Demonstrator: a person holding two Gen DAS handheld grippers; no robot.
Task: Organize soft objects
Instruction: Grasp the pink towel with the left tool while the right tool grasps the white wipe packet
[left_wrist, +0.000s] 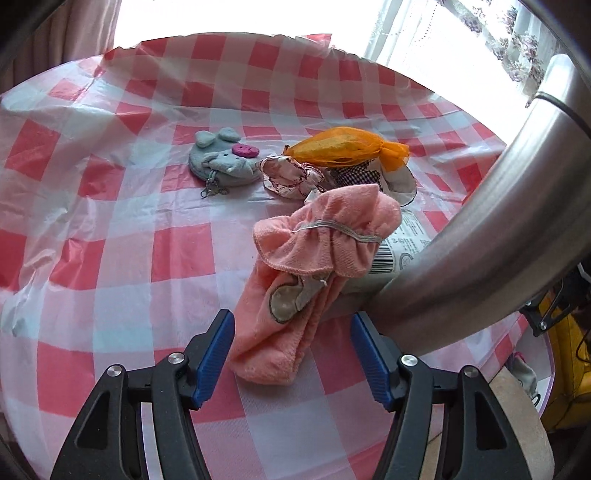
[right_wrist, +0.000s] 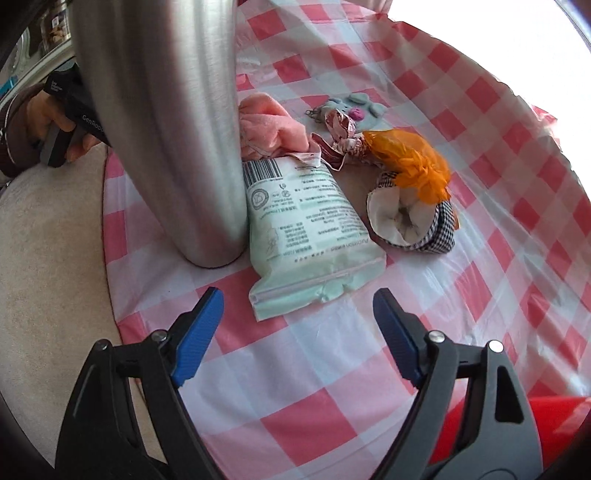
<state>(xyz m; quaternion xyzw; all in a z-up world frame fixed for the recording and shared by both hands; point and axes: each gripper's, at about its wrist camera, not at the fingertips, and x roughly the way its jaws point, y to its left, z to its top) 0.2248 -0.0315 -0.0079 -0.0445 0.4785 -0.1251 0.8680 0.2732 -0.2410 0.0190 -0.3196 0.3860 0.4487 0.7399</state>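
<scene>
Left hand-held gripper (left_wrist: 292, 352): jaws spread, nothing between the blue pads. It sits at the bottom centre of the left wrist view, with the near end of a pink towel (left_wrist: 295, 280) lying on the tabletop (left_wrist: 110, 240) between and just ahead of the fingertips — not pinched.

Right hand-held gripper (right_wrist: 297, 328): jaws spread, empty, at the bottom centre of the right wrist view. Just ahead of it lies a pale green wipes packet (right_wrist: 306, 236), flat on the checked cloth and touching the base of a steel cylinder (right_wrist: 166, 122) that stands upright at the upper left of that frame.

Soft items are clustered mid-frame in both views. In the left wrist view the pink towel partly covers the packet's barcode end at centre right. Beyond it, towards the upper centre: a grey mouse-faced pouch (left_wrist: 225, 158) with a pink button, a crumpled pink patterned cloth (left_wrist: 291, 177) beside it, an orange mesh bundle (left_wrist: 347, 147), and a houndstooth fabric piece (right_wrist: 417, 218) — the orange bundle rests against it.

A person's hand (right_wrist: 55, 122) grips a handle at the far left of the right wrist view.
</scene>
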